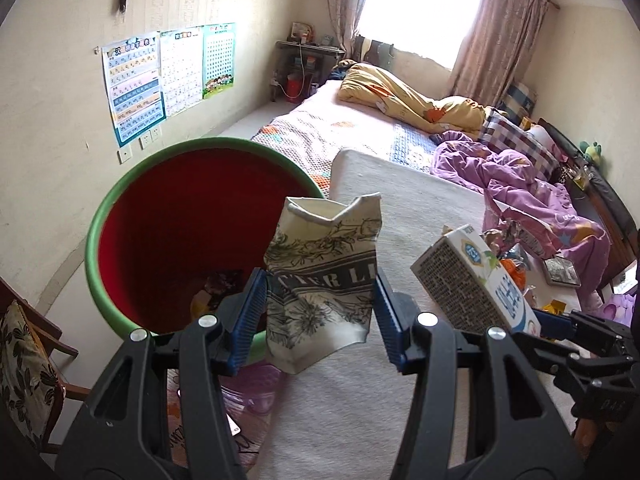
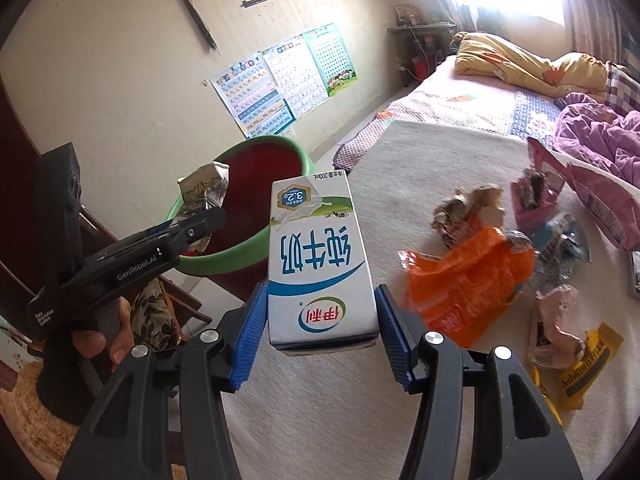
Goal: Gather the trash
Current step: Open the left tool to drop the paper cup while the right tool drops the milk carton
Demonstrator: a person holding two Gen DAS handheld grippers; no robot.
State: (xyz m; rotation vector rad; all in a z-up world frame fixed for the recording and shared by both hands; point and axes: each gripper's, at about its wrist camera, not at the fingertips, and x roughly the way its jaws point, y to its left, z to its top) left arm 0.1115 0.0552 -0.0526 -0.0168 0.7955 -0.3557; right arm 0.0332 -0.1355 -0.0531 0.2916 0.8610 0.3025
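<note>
Left tongs (image 1: pixel 320 300) are clamped on a crumpled paper cup (image 1: pixel 322 276), the one with the dark floral print, both blue pads pressing its sides. It hangs right beside the red bin (image 1: pixel 180 216) with the green rim, just past the rim on the bed side, over the edge of the bed (image 1: pixel 420 208). Down inside the bin I can make out some dark and yellow scraps, too dim to name.

Right tongs (image 2: pixel 320 312) are gripping a small milk carton (image 2: pixel 320 264), white with blue lettering, held upside down so the print reads inverted. It sits squarely between the pads, lifted off the pale blanket.

From the right view, the left tongs show off to my left, cup poking up near the bin rim, my hand (image 2: pixel 100 340) wrapped round the handle.

Over on the bed to the right lies the rest of the litter: an orange wrapper (image 2: pixel 468 276) just beside the carton, a crumpled brownish wad (image 2: pixel 464 212) behind it, a pink packet (image 2: pixel 536 192) further back, and a yellow wrapper (image 2: pixel 588 364) near the right edge. Purple bedding (image 2: pixel 604 140) is bunched beyond the pile
</note>
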